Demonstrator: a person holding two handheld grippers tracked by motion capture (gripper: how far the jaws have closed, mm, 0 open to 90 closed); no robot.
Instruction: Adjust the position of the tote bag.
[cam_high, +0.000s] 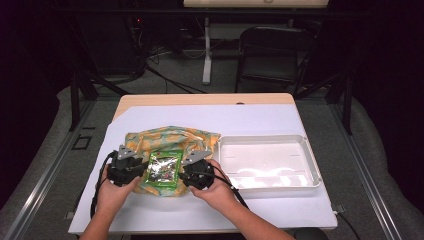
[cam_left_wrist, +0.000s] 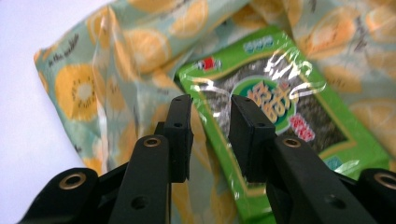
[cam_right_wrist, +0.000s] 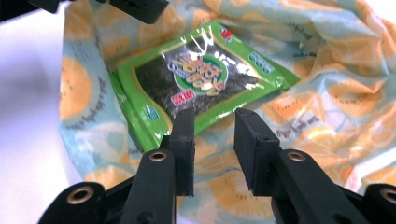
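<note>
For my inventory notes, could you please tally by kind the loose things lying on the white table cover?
Green seaweed snack packet: 1
Fruit-print plastic bag: 1
White plastic tray: 1
Total: 3

left gripper (cam_high: 134, 165) and right gripper (cam_high: 186, 168) flank the green packet (cam_high: 163, 169) closely; bare table (cam_high: 165, 112) beyond the patterned bag (cam_high: 172, 136); white tray (cam_high: 313, 160) blocks the right.
</note>
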